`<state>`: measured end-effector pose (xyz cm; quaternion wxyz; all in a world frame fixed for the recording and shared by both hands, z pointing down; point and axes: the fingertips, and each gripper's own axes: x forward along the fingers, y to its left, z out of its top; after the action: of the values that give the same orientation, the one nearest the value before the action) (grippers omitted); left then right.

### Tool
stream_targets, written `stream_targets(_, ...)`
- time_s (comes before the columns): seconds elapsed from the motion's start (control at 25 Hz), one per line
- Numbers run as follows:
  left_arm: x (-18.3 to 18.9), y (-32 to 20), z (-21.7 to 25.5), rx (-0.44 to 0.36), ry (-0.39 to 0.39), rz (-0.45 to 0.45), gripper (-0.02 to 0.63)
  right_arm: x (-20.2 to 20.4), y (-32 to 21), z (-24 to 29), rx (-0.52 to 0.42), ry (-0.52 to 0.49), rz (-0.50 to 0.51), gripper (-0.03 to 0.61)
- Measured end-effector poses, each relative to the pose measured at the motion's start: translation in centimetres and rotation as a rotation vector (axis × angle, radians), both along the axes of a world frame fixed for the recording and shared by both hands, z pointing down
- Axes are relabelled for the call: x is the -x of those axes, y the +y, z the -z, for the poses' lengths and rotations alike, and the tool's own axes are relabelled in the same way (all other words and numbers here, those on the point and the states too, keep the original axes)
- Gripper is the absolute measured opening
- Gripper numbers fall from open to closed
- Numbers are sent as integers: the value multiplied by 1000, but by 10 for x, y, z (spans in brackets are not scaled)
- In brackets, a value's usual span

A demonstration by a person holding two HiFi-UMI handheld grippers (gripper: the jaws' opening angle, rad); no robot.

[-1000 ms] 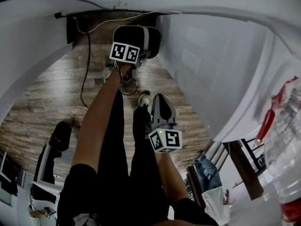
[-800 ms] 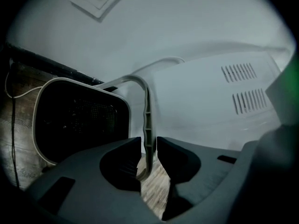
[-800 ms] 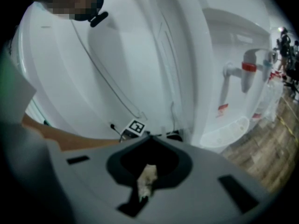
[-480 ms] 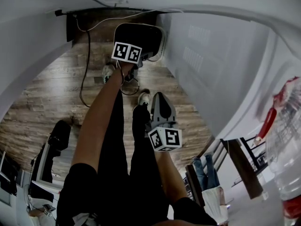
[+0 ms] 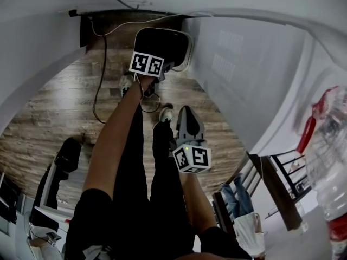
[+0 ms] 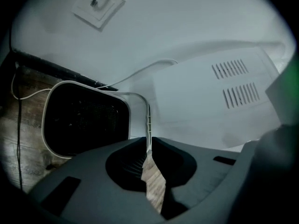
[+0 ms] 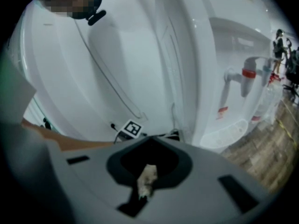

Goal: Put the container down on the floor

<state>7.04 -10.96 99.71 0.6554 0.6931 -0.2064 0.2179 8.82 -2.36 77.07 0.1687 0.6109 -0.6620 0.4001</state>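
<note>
The fingers (image 6: 93, 181) of the left gripper (image 6: 148, 157) are closing, down to a thin slit with only wood boards showing through it and nothing gripped. The fingers (image 7: 93, 190) of the right gripper (image 7: 146, 174) sit all but together and empty, beside the person's leg (image 5: 162, 188), well apart from the left fingers. The container (image 6: 84, 120), dark inside with a white rim (image 6: 148, 125), looks to be down on the floor (image 5: 59, 112) at the foot of the wall (image 6: 187, 27). Its body lies ahead and to the left of the left fingers, and 1 edge of the rim stands just beyond their tips, in line with the slit; whether it touches them I cannot tell. To finish cleanly, I'd draw those fingers straight back along their own line, so they neither nip nor drag the rim, and check the container rests flat.
</note>
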Motion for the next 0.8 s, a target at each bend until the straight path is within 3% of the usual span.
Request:
stream_targets(0.08,4,1,9,-15,-16,3,35,-3,-2,3,-3,1,-3,34)
stream_targets(0.4,37,12,61,-77,-117,107,29,-6,-11,40,-50,6,8,34)
stream_targets(0.6,52,48,120,-141,-174,88,29,-6,-1,84,-81,-13,48,34)
stream_targets(0.8,82,58,186,-229,-266,146,29,-2,4,123,-84,-14,105,34)
